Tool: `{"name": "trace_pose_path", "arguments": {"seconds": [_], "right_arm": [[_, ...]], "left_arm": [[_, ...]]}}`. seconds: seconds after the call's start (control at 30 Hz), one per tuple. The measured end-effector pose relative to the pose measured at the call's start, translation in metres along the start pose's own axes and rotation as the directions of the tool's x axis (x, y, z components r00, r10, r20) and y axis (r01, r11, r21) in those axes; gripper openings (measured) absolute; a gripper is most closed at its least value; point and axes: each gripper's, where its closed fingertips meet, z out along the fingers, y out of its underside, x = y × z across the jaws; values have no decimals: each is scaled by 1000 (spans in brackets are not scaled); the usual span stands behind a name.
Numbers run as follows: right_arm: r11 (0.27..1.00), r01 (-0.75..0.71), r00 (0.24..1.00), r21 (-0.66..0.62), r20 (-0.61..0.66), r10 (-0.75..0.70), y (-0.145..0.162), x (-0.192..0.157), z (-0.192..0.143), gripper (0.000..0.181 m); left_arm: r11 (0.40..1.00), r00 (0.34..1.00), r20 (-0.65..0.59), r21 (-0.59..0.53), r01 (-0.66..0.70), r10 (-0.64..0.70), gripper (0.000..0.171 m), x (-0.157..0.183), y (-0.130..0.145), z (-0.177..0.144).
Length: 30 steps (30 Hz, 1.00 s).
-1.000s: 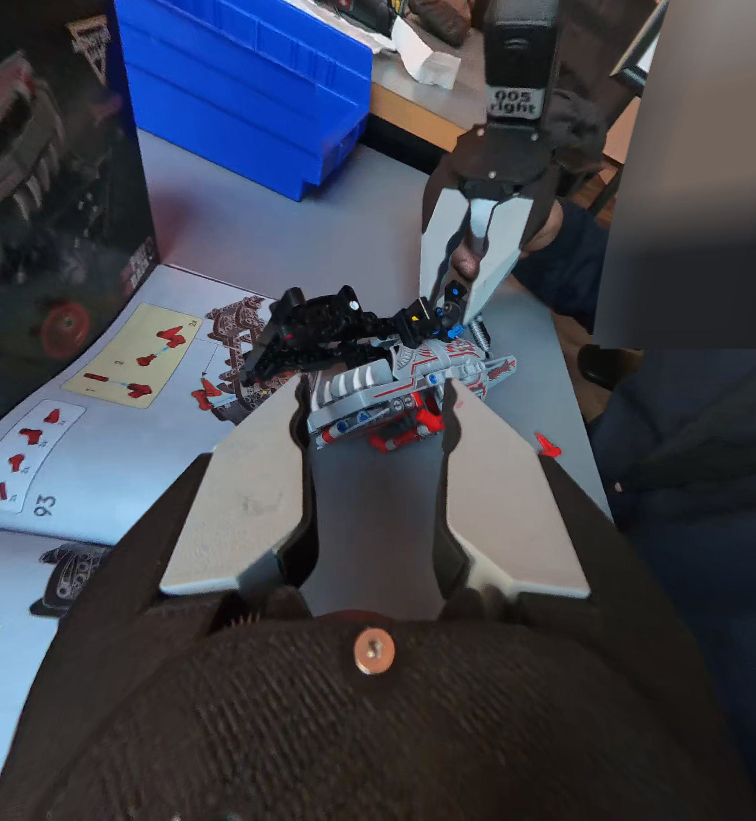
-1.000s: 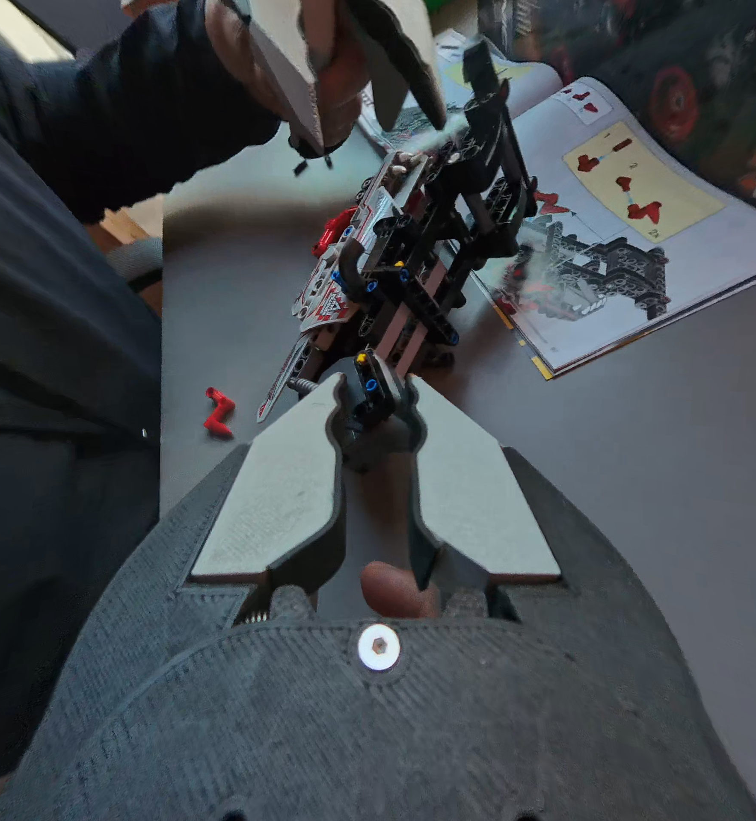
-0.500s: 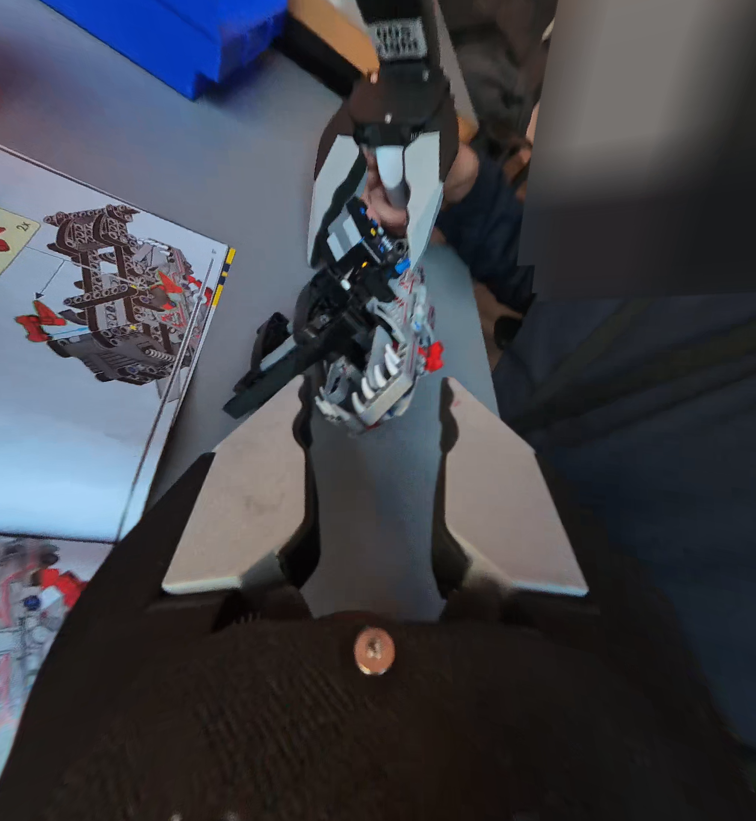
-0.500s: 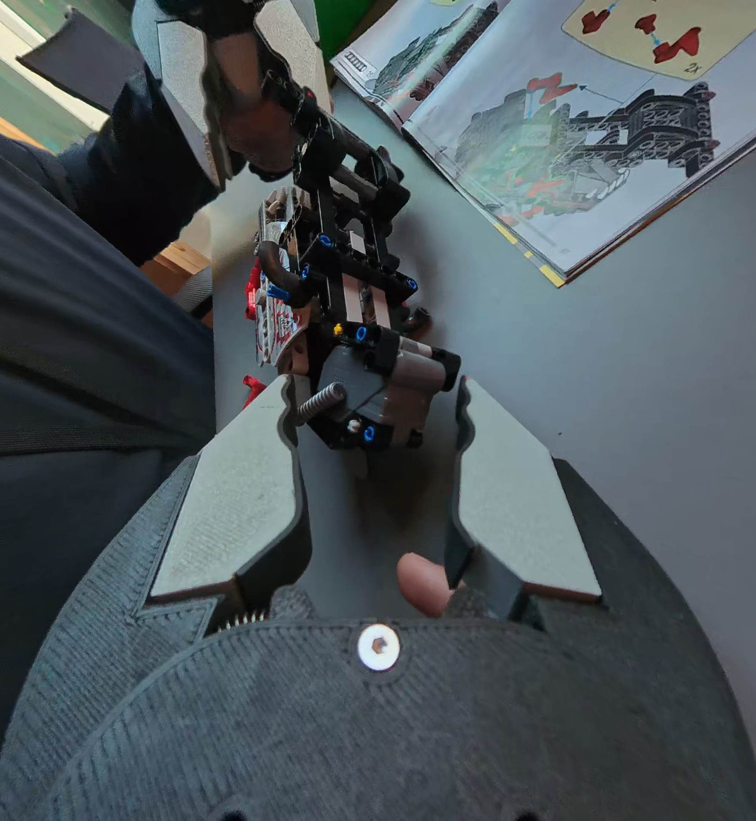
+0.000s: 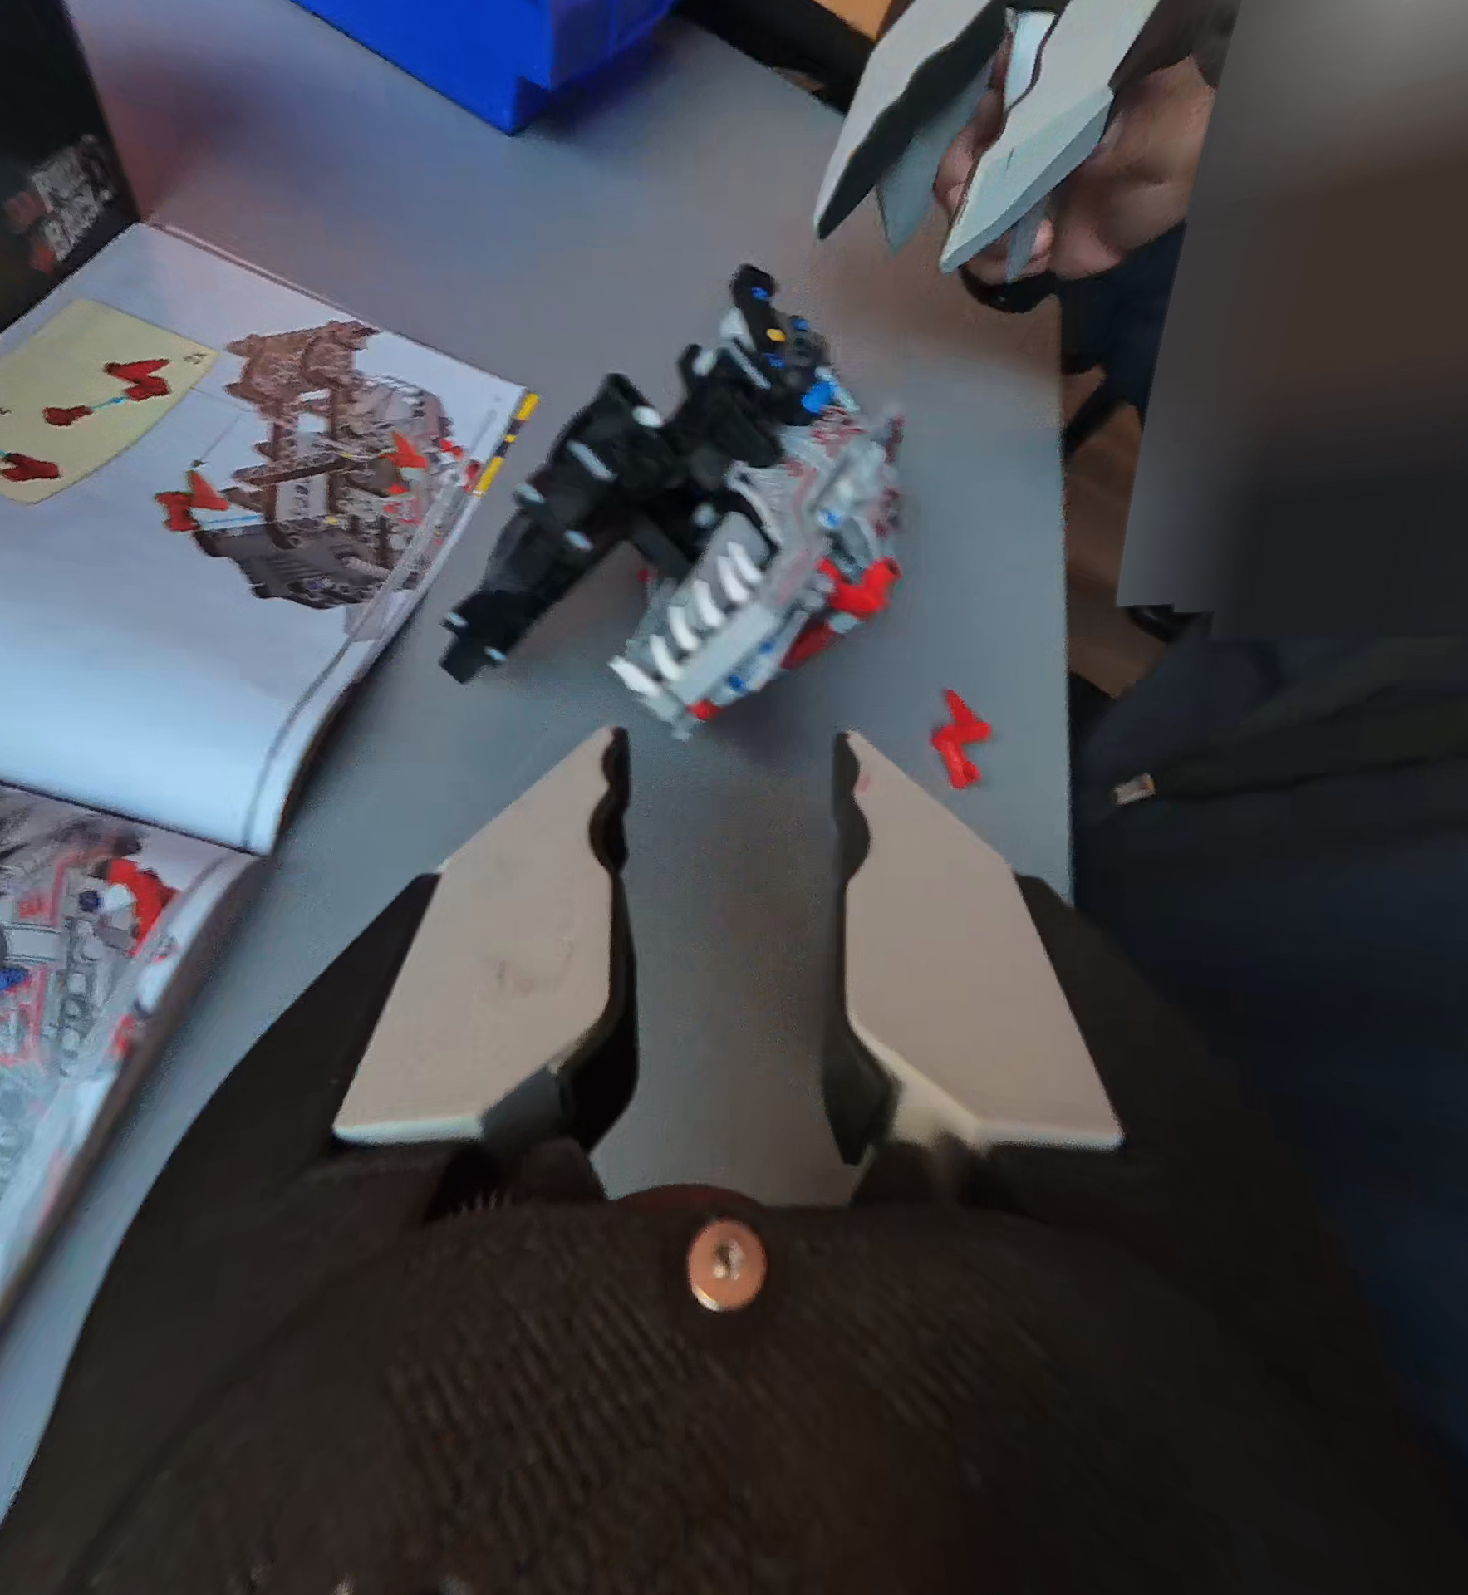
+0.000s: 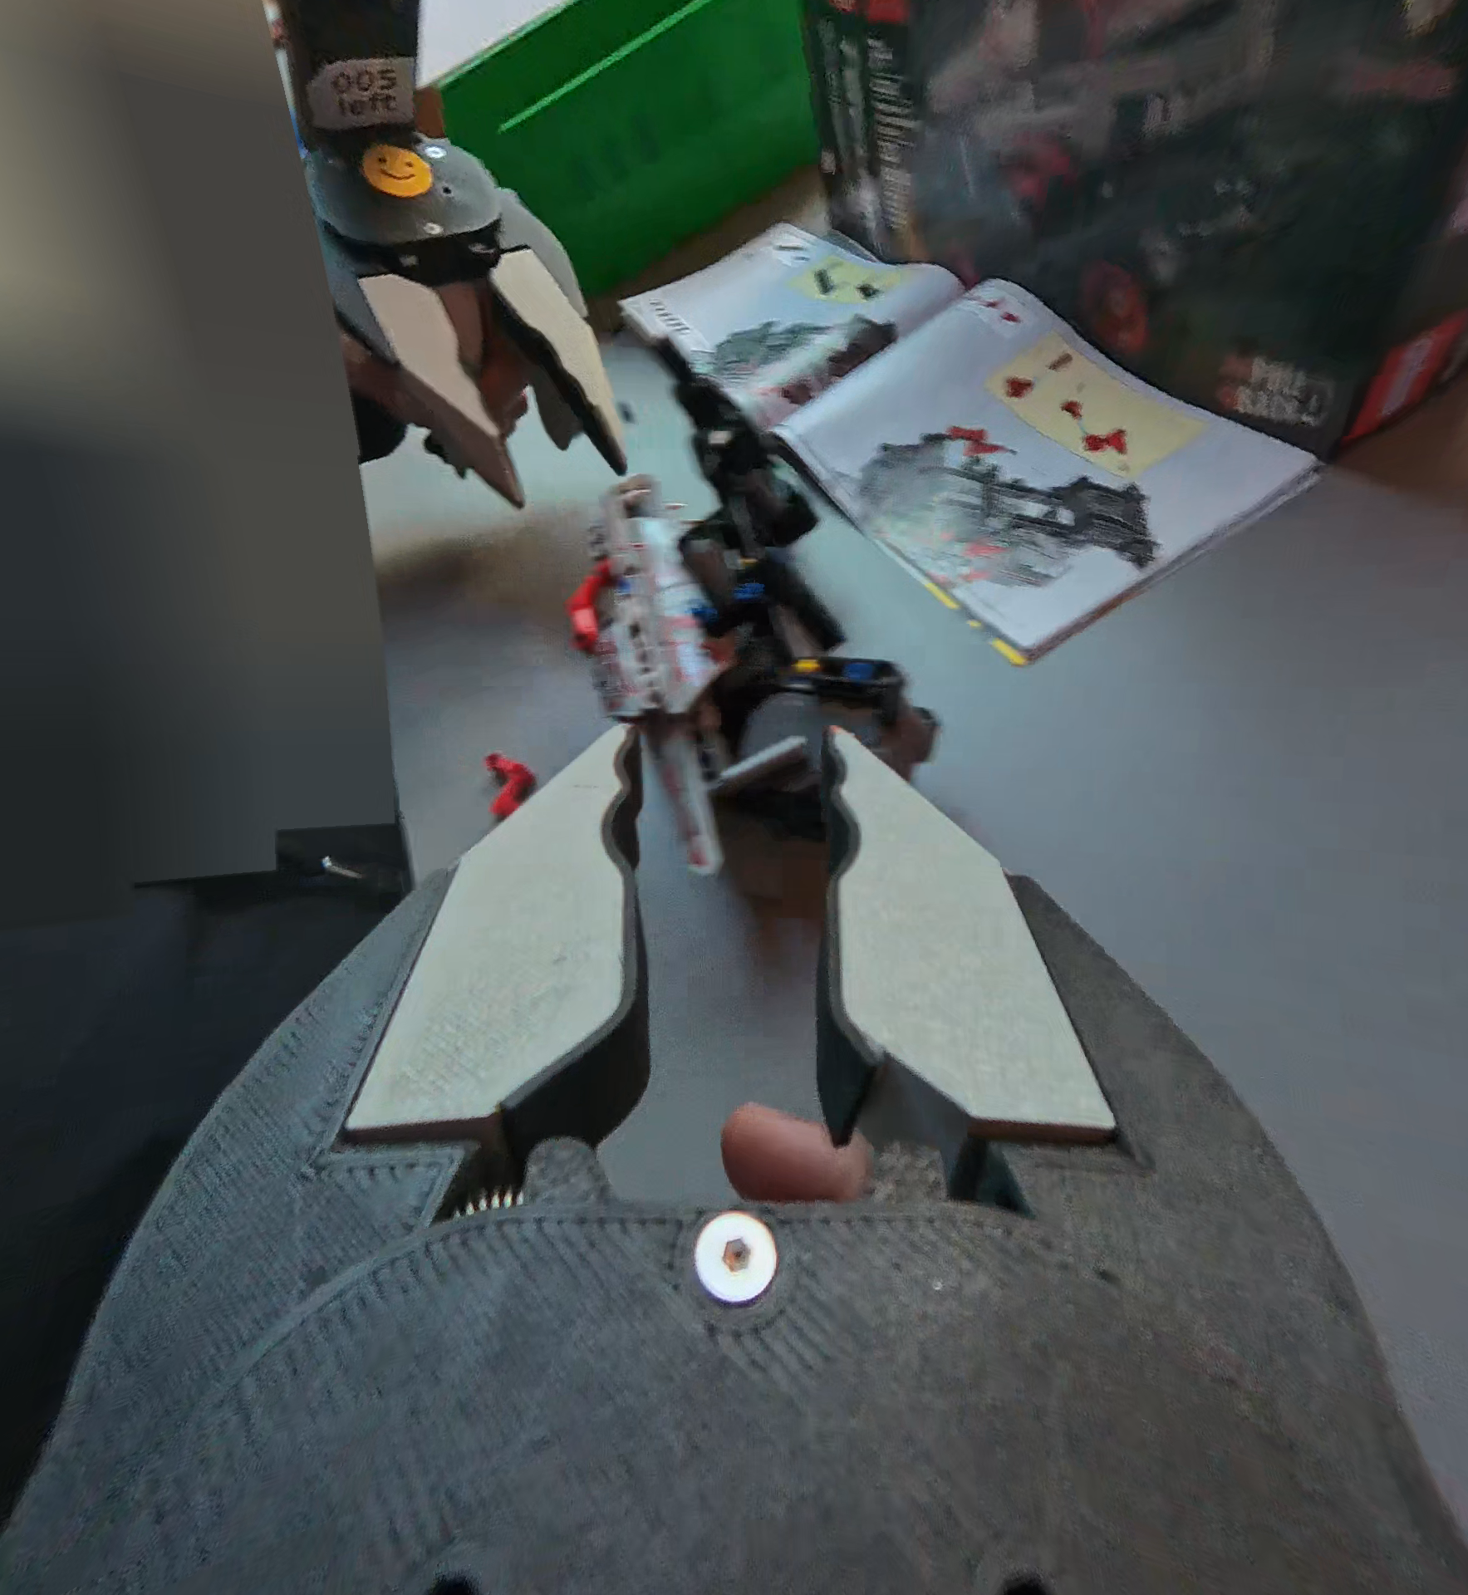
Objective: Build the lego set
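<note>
1. the half-built lego model (image 5: 696, 526) lies on its side on the grey counter (image 5: 419, 216), just beside the open instruction booklet (image 5: 195, 535).
2. the left gripper (image 5: 730, 751) and the right gripper (image 6: 726, 751) both hover with jaws wide and empty.
3. a loose red piece (image 5: 959, 738) lies near the model; judged the next part, it wants a narrow, square pinch while the other gripper steadies the model.

right tongs (image 6: 726, 747) agape, empty — lego model (image 6: 696, 621) on table (image 6: 1144, 863) just ahead | left tongs (image 6: 566, 483) above
</note>
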Motion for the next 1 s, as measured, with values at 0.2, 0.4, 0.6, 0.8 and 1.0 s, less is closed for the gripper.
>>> {"name": "trace_pose_path", "arguments": {"seconds": [0.2,0.4,0.6,0.8,1.0], "right_arm": [[975,199,980,-101,15,-199,38,-87,41,30],[883,324,940,-340,8,-342,82,-96,89,36],[854,384,913,-351,9,-407,87,-98,94,12],[852,430,890,-298,-15,-455,68,-102,88,4],[889,453,885,65,-158,-439,1,-119,48,29]], "left_arm": [[991,987,-108,-48,-122,116,37,79,21,30],[927,959,-13,-252,-279,285,34,88,58,68],[911,935,72,-262,-318,347,10,83,53,81],[909,908,152,-219,-355,391,5,75,44,83],[911,951,133,277,-305,278,4,101,-24,56]]}}
